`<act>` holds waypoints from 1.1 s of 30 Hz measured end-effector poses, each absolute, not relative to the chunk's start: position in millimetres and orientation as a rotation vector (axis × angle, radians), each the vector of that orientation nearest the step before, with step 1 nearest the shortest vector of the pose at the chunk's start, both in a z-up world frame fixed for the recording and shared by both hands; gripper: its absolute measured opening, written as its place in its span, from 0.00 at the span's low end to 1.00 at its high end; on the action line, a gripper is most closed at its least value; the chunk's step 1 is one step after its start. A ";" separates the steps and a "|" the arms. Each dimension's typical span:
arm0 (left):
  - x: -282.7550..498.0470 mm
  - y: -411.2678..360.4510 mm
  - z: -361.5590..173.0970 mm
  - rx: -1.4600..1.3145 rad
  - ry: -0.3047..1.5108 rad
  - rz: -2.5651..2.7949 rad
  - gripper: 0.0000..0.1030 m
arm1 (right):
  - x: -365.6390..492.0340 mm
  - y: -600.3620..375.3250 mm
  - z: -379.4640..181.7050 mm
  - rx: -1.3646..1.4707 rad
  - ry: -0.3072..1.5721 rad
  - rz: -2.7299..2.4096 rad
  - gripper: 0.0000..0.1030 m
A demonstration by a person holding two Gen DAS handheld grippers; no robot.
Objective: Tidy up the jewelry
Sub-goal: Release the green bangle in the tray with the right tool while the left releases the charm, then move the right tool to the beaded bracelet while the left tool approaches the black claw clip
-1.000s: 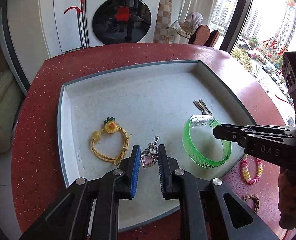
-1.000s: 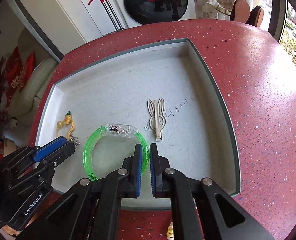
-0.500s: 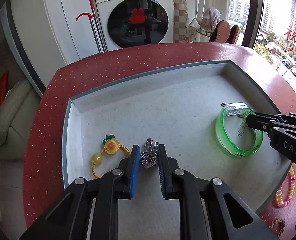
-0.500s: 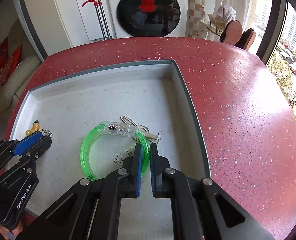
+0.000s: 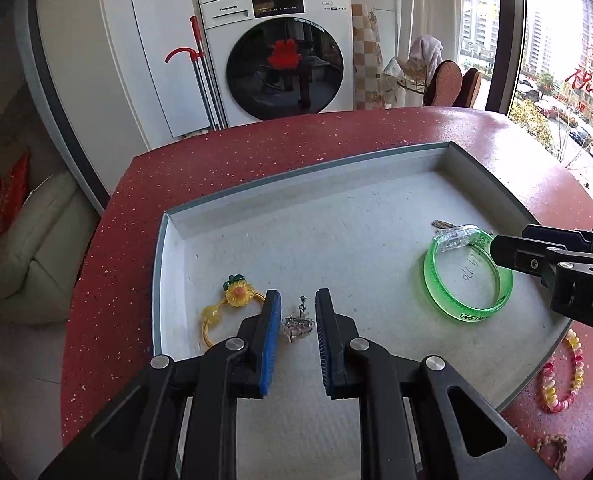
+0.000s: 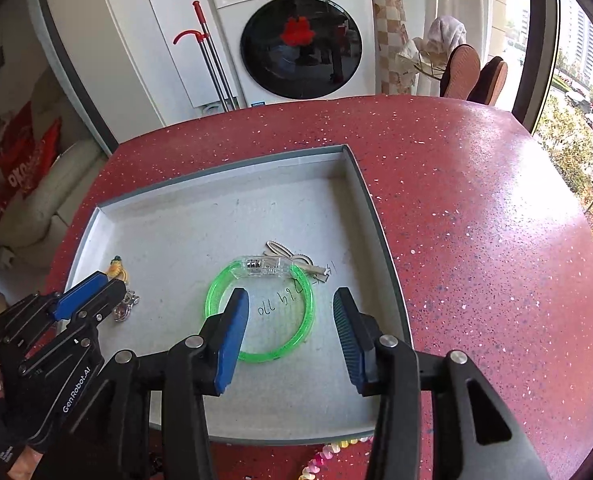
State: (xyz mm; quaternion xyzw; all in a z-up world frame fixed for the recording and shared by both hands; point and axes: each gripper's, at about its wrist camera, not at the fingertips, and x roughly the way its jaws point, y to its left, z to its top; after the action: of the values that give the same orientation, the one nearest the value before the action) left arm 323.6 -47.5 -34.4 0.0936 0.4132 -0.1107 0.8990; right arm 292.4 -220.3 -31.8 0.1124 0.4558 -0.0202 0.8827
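A grey tray (image 5: 296, 200) sits on the red table. My left gripper (image 5: 297, 308) is open; the silver heart pendant (image 5: 297, 326) lies on the tray floor between its fingers. A yellow flower hair tie (image 5: 232, 304) lies just left of it. My right gripper (image 6: 290, 308) is open above the green bangle (image 6: 256, 312), which lies flat in the tray and also shows in the left wrist view (image 5: 466, 276). A beige rabbit-ear hair clip (image 6: 296, 258) lies behind the bangle, partly under it.
A pink and yellow bead bracelet (image 5: 562, 376) and a brown bead bracelet (image 5: 552, 446) lie on the red table (image 6: 476, 240) off the tray's near right corner. A washing machine (image 5: 280, 52) and chairs stand behind the table.
Both grippers have opened. The left let go of the heart pendant and the right let go of the green bangle; both pieces now lie on the tray floor.
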 end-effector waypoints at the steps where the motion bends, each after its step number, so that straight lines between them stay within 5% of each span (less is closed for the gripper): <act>1: 322.5 -47.3 -32.3 0.190 0.849 -0.231 0.35 | 290.9 -220.4 -30.6 0.238 0.947 -0.040 0.47; 3: 320.7 -47.2 -28.9 0.185 0.841 -0.232 0.36 | 288.6 -220.4 -28.9 0.239 0.944 -0.038 0.47; 4: 320.0 -46.9 -27.9 0.184 0.839 -0.229 0.57 | 287.5 -220.3 -28.4 0.239 0.943 -0.037 0.47; 5: 319.1 -46.1 -26.3 0.180 0.832 -0.224 0.93 | 286.9 -220.4 -28.3 0.239 0.942 -0.036 0.47; 6: 316.6 -44.5 -23.6 0.173 0.808 -0.211 1.00 | 286.2 -220.6 -28.2 0.239 0.942 -0.034 0.47; 11: 310.1 -41.0 -13.1 0.167 0.779 -0.215 1.00 | 279.4 -221.0 -24.8 0.245 0.938 -0.027 0.48; 17: 295.8 -25.5 -3.1 0.117 0.772 -0.214 1.00 | 259.4 -221.6 -16.5 0.279 0.899 -0.003 0.81; 33: 215.7 -8.6 -12.0 0.109 0.835 -0.256 1.00 | 171.6 -230.9 -29.9 0.311 0.954 -0.015 0.84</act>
State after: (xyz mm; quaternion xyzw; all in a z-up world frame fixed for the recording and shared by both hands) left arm 215.7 -8.6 -12.0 0.0530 0.4041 -0.1239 0.9047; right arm 171.6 -230.9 -29.9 0.1490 0.4573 -0.0072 0.8767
